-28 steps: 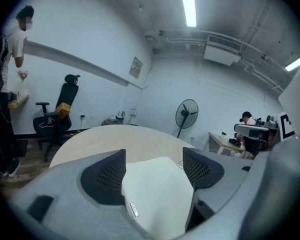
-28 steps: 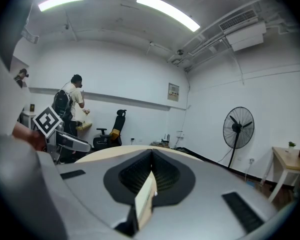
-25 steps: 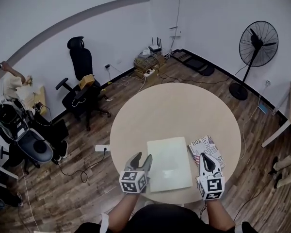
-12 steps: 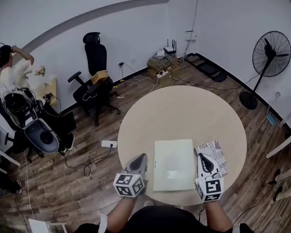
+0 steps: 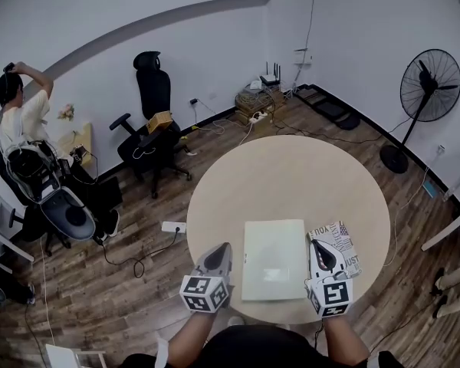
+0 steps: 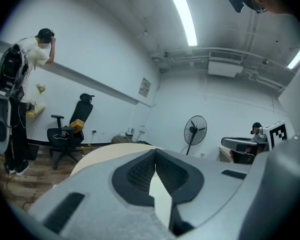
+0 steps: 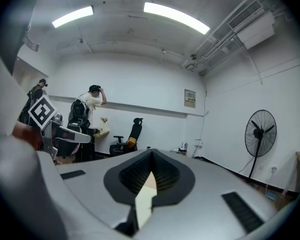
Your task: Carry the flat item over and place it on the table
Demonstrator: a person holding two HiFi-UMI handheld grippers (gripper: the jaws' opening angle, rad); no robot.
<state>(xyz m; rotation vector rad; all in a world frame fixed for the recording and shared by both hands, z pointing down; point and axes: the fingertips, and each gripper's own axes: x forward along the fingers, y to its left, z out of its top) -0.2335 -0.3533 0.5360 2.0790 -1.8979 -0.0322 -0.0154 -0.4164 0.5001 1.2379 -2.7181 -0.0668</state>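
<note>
The flat item (image 5: 274, 259), a pale rectangular board, lies flat on the round beige table (image 5: 284, 175) near its front edge. My left gripper (image 5: 222, 250) sits just left of the board at the table's rim, shut, with nothing in it. In the left gripper view its jaws (image 6: 155, 151) meet at the tips, and only the tabletop (image 6: 100, 156) shows past them. My right gripper (image 5: 316, 245) rests right of the board, over a printed paper item (image 5: 343, 244). Its tips (image 7: 151, 154) also meet, with nothing held.
A standing fan (image 5: 429, 83) is at the far right. A black office chair (image 5: 153, 129) stands behind the table on the left, with a person (image 5: 23, 113) and gear beyond it. Cables and a router (image 5: 257, 102) lie by the back wall.
The left gripper's jaws, open beside the board's left edge a second ago, have shut and drawn slightly back. The board has stayed flat on the table. The right gripper has barely moved.
</note>
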